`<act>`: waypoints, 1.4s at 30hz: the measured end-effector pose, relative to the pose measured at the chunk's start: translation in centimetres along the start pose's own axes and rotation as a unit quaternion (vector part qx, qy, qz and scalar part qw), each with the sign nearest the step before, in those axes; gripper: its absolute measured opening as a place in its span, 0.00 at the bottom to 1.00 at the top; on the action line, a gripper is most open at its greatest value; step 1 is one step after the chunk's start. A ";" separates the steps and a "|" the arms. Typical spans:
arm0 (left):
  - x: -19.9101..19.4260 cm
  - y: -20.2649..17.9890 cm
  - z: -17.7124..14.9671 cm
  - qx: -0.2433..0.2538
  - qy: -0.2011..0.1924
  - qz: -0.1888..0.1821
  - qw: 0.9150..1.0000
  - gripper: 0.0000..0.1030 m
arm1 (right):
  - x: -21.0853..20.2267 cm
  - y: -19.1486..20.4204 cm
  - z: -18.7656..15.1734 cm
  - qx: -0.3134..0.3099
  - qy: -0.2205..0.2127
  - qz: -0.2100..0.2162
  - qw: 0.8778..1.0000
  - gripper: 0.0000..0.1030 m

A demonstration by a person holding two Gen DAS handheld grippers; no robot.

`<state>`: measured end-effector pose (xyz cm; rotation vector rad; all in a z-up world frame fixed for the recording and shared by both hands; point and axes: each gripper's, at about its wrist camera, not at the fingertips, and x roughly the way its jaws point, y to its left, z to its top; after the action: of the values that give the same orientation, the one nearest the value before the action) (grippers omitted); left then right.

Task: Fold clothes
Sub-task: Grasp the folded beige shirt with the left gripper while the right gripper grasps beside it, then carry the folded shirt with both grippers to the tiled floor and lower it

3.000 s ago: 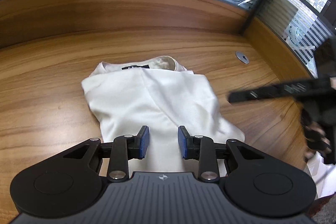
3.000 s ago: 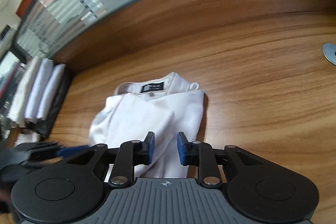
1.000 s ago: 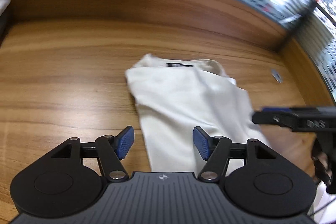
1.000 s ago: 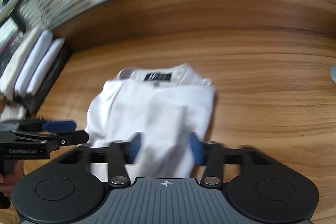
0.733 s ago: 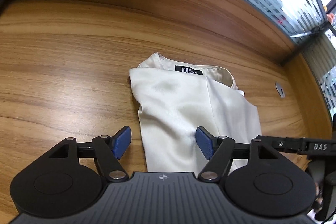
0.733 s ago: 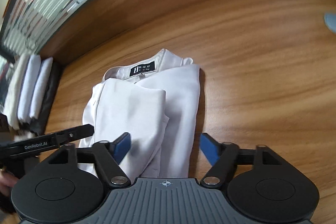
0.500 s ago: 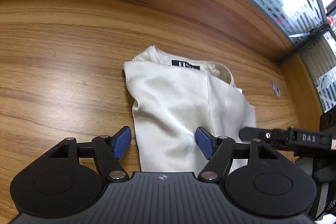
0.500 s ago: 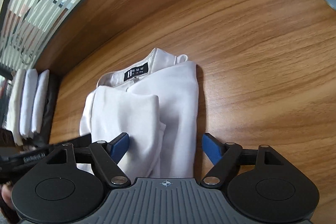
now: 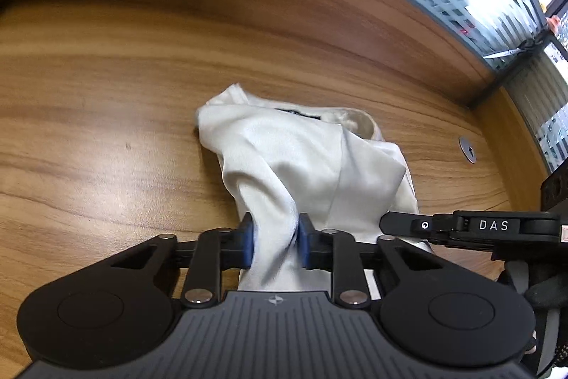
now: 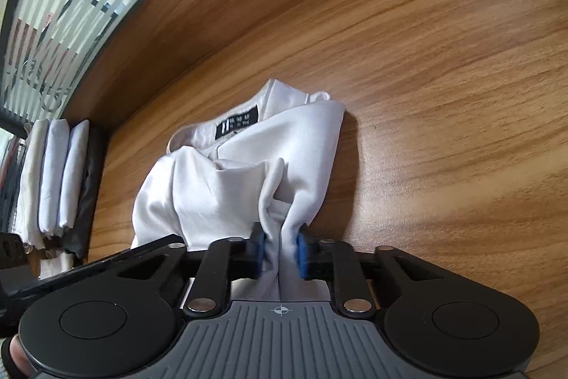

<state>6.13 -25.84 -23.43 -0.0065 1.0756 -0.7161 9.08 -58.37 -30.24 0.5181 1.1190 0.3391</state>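
White shirt half-folded, near edge bunched, lifted.

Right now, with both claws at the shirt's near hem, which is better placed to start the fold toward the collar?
Neither clearly: left claw and right claw are each closing on bunched hem of the white shirt. Probably both lift together.
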 end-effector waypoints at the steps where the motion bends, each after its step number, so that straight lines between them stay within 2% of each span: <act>1: -0.4 -0.4 0.0 0.007 -0.003 0.005 1.000 0.22 | -0.3 0.4 -0.1 -0.006 -0.006 -0.002 1.000 0.15; 6: -2.3 -2.4 0.0 0.029 -0.013 0.023 0.999 0.20 | -2.2 1.7 -0.6 -0.008 -0.030 -0.004 1.000 0.14; 14: -6.0 -6.2 -0.7 0.069 -0.030 0.015 0.997 0.20 | -7.1 2.6 -2.4 0.003 -0.079 0.000 0.997 0.14; 21: -9.0 -10.5 -2.5 0.128 -0.039 -0.012 0.991 0.20 | -12.2 2.0 -5.2 0.030 -0.124 -0.013 0.992 0.14; 27: -10.3 -14.5 -4.8 0.185 -0.025 -0.044 0.981 0.20 | -16.3 1.1 -8.6 0.069 -0.160 -0.041 0.984 0.14; 30: -10.6 -16.8 -6.1 0.215 -0.017 -0.069 0.974 0.20 | -18.6 0.1 -10.8 0.097 -0.183 -0.055 0.977 0.14; 33: -10.5 -19.5 -7.8 0.256 -0.009 -0.097 0.962 0.20 | -21.2 -1.2 -13.4 0.128 -0.209 -0.072 0.967 0.14; 37: -10.2 -23.3 -10.5 0.305 0.011 -0.137 0.942 0.20 | -24.1 -2.9 -17.2 0.179 -0.244 -0.100 0.948 0.14; 42: -9.7 -28.6 -14.2 0.364 0.034 -0.185 0.912 0.20 | -27.8 -5.2 -22.3 0.240 -0.284 -0.133 0.919 0.14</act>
<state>-23.14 -38.20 -13.05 0.4693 0.8239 -1.4406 -22.49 -71.79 -19.50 0.8229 0.6786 -0.3275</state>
